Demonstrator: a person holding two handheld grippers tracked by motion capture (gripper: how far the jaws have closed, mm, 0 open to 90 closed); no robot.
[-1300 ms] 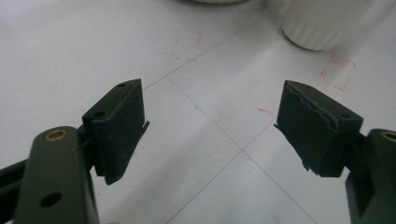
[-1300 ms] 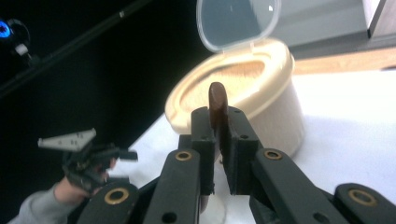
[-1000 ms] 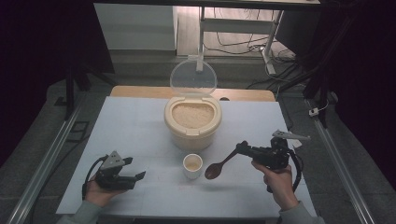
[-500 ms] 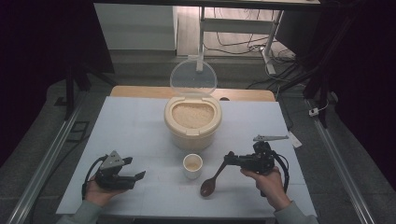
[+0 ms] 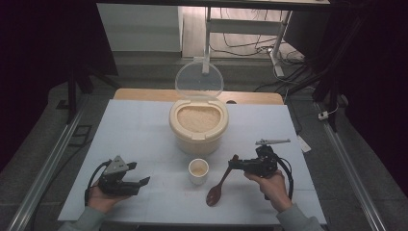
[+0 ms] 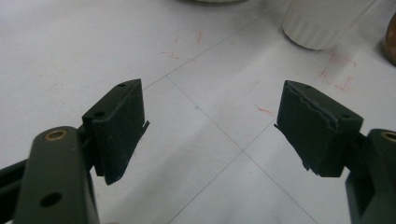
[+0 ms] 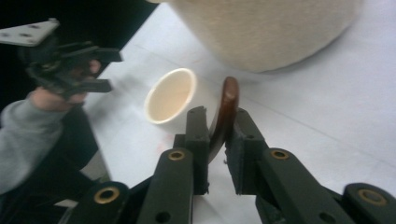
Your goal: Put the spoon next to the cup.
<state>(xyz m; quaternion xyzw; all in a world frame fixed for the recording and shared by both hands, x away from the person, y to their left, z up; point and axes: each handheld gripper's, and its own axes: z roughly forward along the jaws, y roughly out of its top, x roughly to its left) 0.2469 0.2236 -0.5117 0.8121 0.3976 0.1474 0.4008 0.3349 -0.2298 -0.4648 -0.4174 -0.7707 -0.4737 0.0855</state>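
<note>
Spoon (image 7: pixel 227 109) bowl is cut off in right gripper view. Handle sits btwn right gripper (image 7: pixel 217 140) jaws, which have just been opening, right of cup (image 7: pixel 169 95). Left gripper (image 6: pixel 212 126) released, nothing in it.

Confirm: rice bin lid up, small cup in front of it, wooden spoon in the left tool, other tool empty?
One thing is off: the wooden spoon sits between the jaws of the right tool, not the left, as the high view shows. The left tool is the empty one, jaws apart. Rice bin lid is up, and the small cup stands in front of it.
</note>
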